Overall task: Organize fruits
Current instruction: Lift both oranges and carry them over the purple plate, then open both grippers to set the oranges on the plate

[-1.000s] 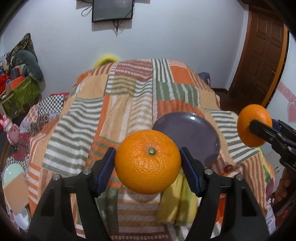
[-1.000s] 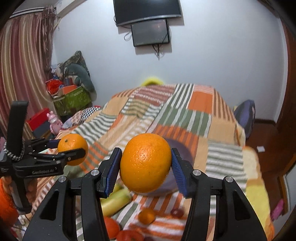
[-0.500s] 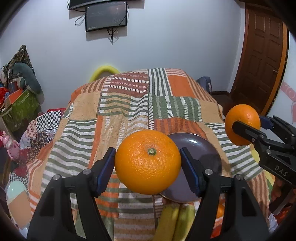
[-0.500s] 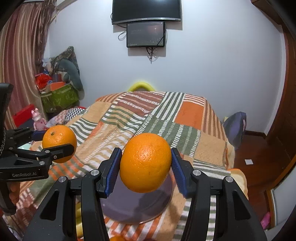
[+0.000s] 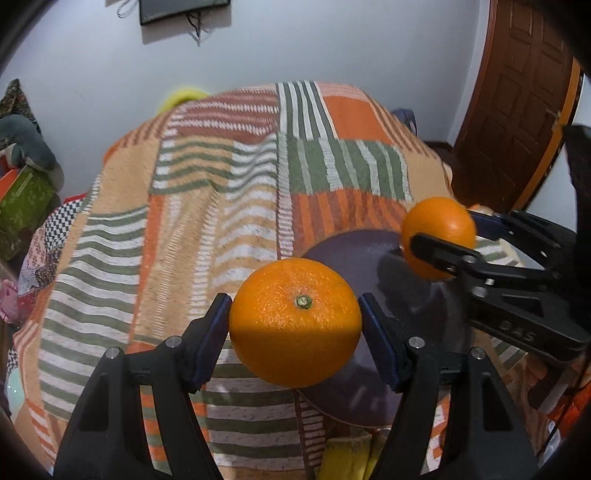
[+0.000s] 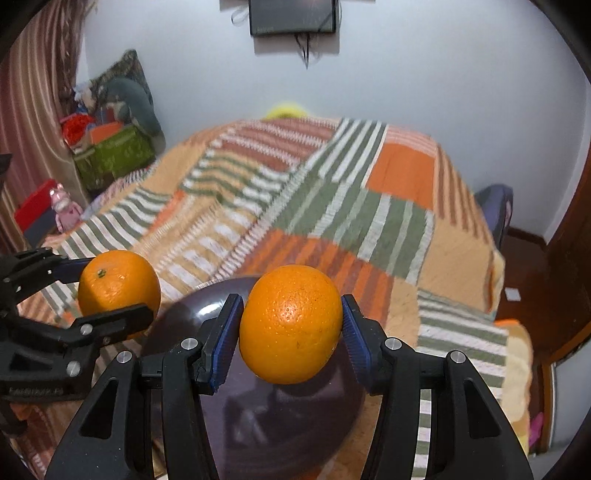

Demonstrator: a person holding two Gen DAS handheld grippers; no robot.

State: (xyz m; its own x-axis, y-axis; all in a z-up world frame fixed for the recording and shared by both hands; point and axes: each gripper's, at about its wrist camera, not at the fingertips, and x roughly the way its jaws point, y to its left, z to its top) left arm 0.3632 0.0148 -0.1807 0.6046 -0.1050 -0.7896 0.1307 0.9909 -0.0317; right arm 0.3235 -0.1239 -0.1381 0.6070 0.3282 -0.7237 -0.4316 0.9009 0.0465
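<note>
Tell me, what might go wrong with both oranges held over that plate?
The right gripper and left gripper converge over one purple plate, so they might collide. Each orange is round and pinched only at its sides; released above the shallow plate, it could roll off onto the sloping blanket.

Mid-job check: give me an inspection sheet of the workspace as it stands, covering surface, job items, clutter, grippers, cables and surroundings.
Surface: bed under a striped patchwork blanket.
Job's things: dark purple plate on the blanket; one orange in the left gripper, a second orange in the right gripper, both held above the plate; bananas at the near edge.
Clutter: green box and pink toy beside the bed.
Grippers: left gripper shut on its orange; right gripper shut on its orange.
Cables: wires dangling below the wall screen.
Surroundings: white wall, brown door, striped curtain.
</note>
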